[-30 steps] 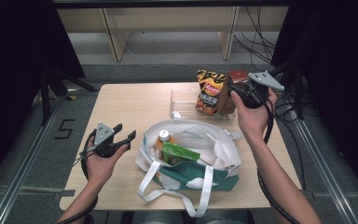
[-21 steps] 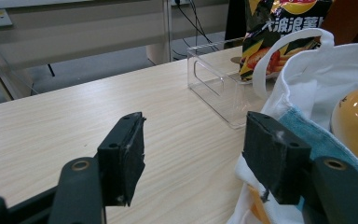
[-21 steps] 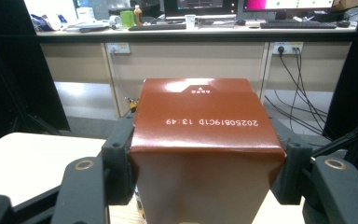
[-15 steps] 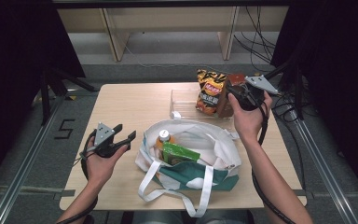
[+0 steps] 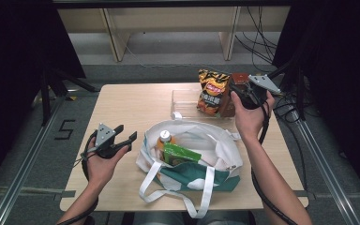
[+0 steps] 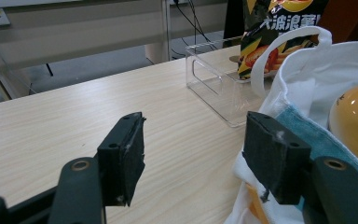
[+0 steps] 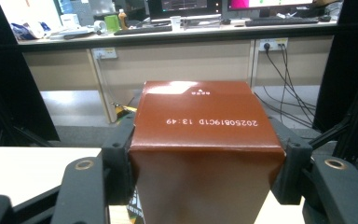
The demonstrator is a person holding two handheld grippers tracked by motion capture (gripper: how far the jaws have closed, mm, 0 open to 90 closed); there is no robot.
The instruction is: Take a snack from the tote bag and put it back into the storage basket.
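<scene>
Jaws of the right gripper [image 7: 200, 158] clamp the brown carton [image 7: 205, 140] above the clear bin [image 5: 183, 101].

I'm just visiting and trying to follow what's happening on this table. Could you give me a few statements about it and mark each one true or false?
1. The right gripper has its jaws closed on the brown carton. True.
2. The left gripper holds the chip bag. False: its jaws are open with nothing between them, and the chip bag stands in the clear plastic bin across the table.
3. The white tote bag lies open on the table with an orange bottle and a green packet inside. True.
4. The brown carton is already in the tote bag. False: it is held at the far right of the table, next to the chip bag.
</scene>
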